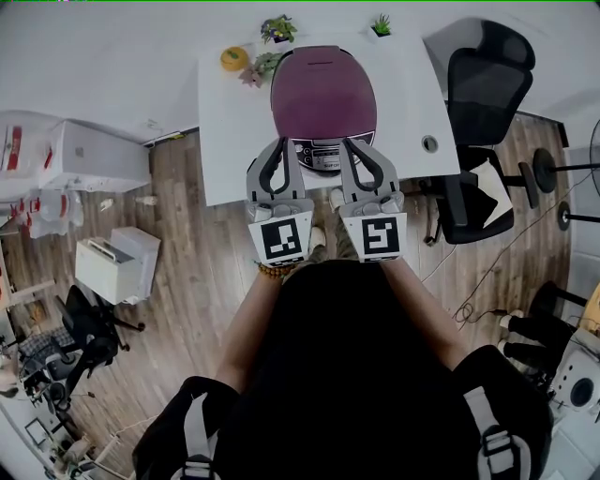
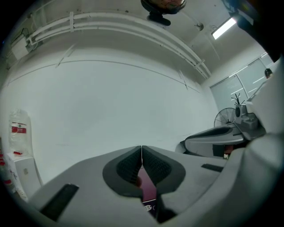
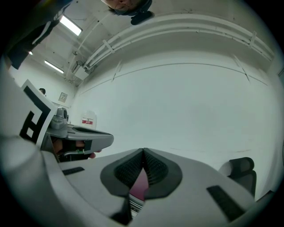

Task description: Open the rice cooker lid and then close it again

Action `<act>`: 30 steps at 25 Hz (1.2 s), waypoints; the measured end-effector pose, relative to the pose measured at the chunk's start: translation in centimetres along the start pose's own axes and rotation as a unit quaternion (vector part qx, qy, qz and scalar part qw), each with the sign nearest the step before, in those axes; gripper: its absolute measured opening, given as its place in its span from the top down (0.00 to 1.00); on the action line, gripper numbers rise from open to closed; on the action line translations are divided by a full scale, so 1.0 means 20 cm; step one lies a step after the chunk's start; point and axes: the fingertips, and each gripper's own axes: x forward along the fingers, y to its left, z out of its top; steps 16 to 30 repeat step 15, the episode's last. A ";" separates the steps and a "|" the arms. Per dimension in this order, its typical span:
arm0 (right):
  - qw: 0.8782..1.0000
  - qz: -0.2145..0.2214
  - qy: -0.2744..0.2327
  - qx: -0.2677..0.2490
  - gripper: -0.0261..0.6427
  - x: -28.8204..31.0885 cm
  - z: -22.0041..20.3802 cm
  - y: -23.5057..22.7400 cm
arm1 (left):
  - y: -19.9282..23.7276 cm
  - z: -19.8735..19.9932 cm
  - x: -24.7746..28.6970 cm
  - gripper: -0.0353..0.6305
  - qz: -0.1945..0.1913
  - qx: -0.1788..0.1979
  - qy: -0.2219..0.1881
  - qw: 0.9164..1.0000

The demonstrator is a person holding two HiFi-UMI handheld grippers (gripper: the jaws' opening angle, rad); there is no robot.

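Note:
The rice cooker (image 1: 323, 94) stands on the white table (image 1: 225, 141), its round purple lid down and its control panel (image 1: 322, 157) facing me. My left gripper (image 1: 280, 142) is shut and empty, its tips by the front left of the cooker at the panel. My right gripper (image 1: 349, 142) is shut and empty, level with it at the front right. In the left gripper view the pads (image 2: 132, 166) meet, with a strip of purple cooker (image 2: 147, 188) below them. The right gripper view shows the same: closed pads (image 3: 153, 167) over purple cooker (image 3: 140, 186).
Two small potted plants (image 1: 278, 28) (image 1: 381, 25) and an orange object (image 1: 233, 58) sit behind the cooker. A black office chair (image 1: 483, 84) stands right of the table. White boxes (image 1: 117, 262) lie on the wood floor at left. A fan (image 2: 226, 117) stands by the far wall.

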 end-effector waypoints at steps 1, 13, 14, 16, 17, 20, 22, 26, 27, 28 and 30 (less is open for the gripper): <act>1.000 0.002 -0.001 -0.004 0.92 -0.01 0.00 0.01 | -0.01 -0.01 -0.01 0.91 -0.003 0.001 0.004 1.000; 1.000 0.014 0.002 -0.019 0.92 -0.12 -0.01 0.13 | -0.03 -0.02 -0.15 0.91 -0.007 -0.006 0.001 1.000; 1.000 0.014 0.001 -0.020 0.92 -0.12 -0.01 0.14 | -0.03 -0.01 -0.16 0.91 -0.007 -0.008 -0.002 1.000; 1.000 0.014 0.001 -0.020 0.92 -0.13 0.00 0.14 | -0.03 -0.01 -0.17 0.91 -0.006 -0.010 -0.005 1.000; 1.000 0.014 0.001 -0.020 0.92 -0.13 0.00 0.14 | -0.03 -0.01 -0.17 0.91 -0.006 -0.010 -0.005 1.000; 1.000 0.014 0.001 -0.020 0.92 -0.13 0.00 0.14 | -0.03 -0.01 -0.17 0.91 -0.006 -0.010 -0.005 1.000; 1.000 0.014 0.001 -0.020 0.92 -0.13 0.00 0.14 | -0.03 -0.01 -0.17 0.91 -0.006 -0.010 -0.005 1.000; 1.000 0.014 0.001 -0.020 0.92 -0.13 0.00 0.14 | -0.03 -0.01 -0.17 0.91 -0.006 -0.010 -0.005 1.000; 1.000 0.014 0.001 -0.020 0.92 -0.13 0.00 0.14 | -0.03 -0.01 -0.17 0.91 -0.006 -0.010 -0.005 1.000; 1.000 0.014 0.001 -0.020 0.92 -0.13 0.00 0.14 | -0.03 -0.01 -0.17 0.91 -0.006 -0.010 -0.005 1.000; 1.000 0.014 0.001 -0.020 0.92 -0.13 0.00 0.14 | -0.03 -0.01 -0.17 0.91 -0.006 -0.010 -0.005 1.000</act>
